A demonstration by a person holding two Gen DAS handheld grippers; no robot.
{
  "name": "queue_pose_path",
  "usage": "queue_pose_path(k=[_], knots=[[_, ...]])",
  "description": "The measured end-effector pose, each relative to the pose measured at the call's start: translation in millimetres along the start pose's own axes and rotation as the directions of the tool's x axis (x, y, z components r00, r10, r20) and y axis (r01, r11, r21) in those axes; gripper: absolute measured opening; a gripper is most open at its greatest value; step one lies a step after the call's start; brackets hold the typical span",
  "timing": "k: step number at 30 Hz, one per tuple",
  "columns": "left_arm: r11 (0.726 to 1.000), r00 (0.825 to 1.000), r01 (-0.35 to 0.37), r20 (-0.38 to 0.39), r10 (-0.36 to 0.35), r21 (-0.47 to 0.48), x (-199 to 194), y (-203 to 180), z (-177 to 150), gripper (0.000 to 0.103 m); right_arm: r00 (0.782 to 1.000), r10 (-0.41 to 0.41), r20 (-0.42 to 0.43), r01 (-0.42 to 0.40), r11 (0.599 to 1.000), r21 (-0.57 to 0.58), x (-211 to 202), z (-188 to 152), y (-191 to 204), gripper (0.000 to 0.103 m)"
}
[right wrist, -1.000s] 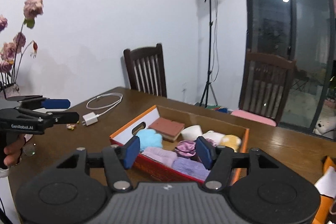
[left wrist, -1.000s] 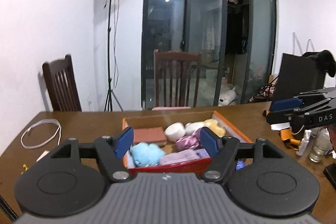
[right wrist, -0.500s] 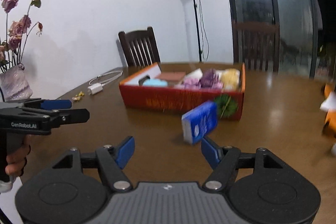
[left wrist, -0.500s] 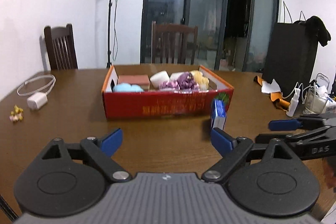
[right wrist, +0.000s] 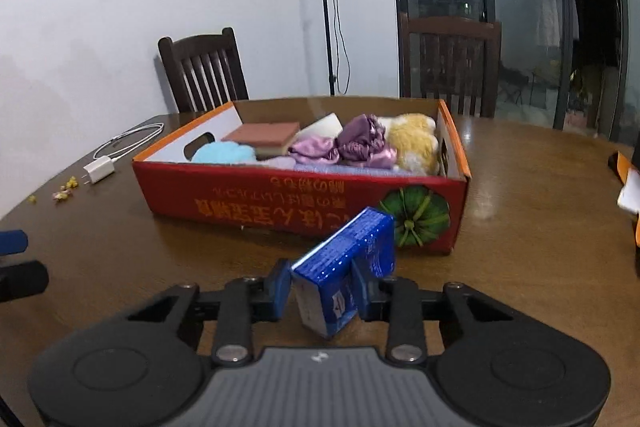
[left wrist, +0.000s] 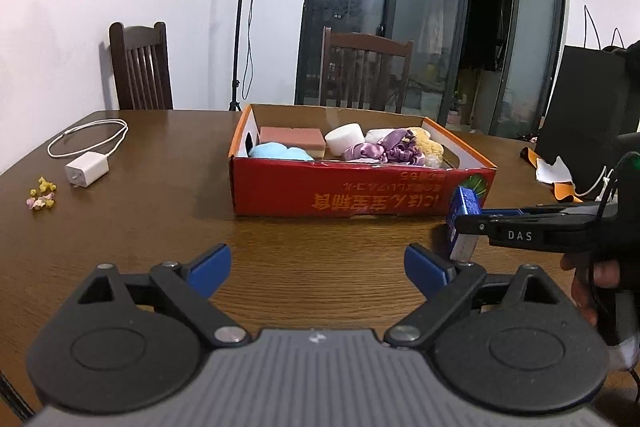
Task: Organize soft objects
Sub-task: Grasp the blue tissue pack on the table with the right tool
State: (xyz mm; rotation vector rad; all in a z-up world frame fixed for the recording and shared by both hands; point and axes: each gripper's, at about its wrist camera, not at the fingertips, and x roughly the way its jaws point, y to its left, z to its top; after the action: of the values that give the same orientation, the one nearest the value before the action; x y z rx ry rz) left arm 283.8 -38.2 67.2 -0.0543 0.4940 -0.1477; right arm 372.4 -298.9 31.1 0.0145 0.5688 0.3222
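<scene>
My right claw (right wrist: 320, 293) is clamped on a blue packet (right wrist: 345, 269), one pad pressed against each side of it. The packet is tilted, its far end raised toward the red box (right wrist: 304, 205) and its near end low between my fingers. It sits just in front of the box's near wall, close to the corner printed with a green pumpkin (right wrist: 414, 215). From the left wrist view the same packet (left wrist: 464, 217) shows at the box's right front corner, with my right claw (left wrist: 476, 223) reaching in from the right.

My left claw (left wrist: 316, 263) is spread wide with nothing between its blue pads, hovering over bare tabletop (left wrist: 300, 247) near the front edge.

The box stands around the middle of the tabletop. Inside it lie a light blue plush (right wrist: 224, 151), a brown sponge (right wrist: 262, 134), a white foam piece (left wrist: 344, 138), purple scrunchies (right wrist: 360, 141) and a yellow plush (right wrist: 412, 143), packed close together.

Toward the left edge of the tabletop lie a white charger (left wrist: 87, 169) with its coiled cable (left wrist: 88, 138) and a few small yellow and pink bits (left wrist: 42, 193).
</scene>
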Motion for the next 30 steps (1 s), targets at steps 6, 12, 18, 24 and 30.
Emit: queue_pose_path(k=[6, 12, 18, 24, 30], knots=[[0.999, 0.999, 0.036, 0.000, -0.036, -0.019, 7, 5, 0, 0.095, 0.985, 0.146, -0.088, -0.170, 0.893, -0.418, -25, -18, 58, 0.029], [0.989, 0.992, 0.125, -0.027, -0.127, -0.074, 33, 4, -6, 0.087, 0.967, 0.201, -0.157, -0.248, 0.886, -0.392, -59, -47, 88, 0.048], [0.971, 0.975, 0.203, -0.062, -0.213, -0.127, 61, 6, -5, 0.064, 0.977, 0.179, -0.119, -0.199, 0.961, -0.191, -54, -58, 75, 0.048], [0.936, 0.937, 0.276, -0.157, -0.313, -0.217, 76, 2, -9, 0.038, 0.999, -0.007, -0.049, -0.003, 0.981, -0.196, -38, -54, 69, 0.047], [0.931, 0.928, 0.317, -0.144, -0.344, -0.180, 42, -11, -30, 0.039, 0.997, -0.066, -0.033, 0.065, 0.997, -0.040, -48, -54, 19, 0.048]])
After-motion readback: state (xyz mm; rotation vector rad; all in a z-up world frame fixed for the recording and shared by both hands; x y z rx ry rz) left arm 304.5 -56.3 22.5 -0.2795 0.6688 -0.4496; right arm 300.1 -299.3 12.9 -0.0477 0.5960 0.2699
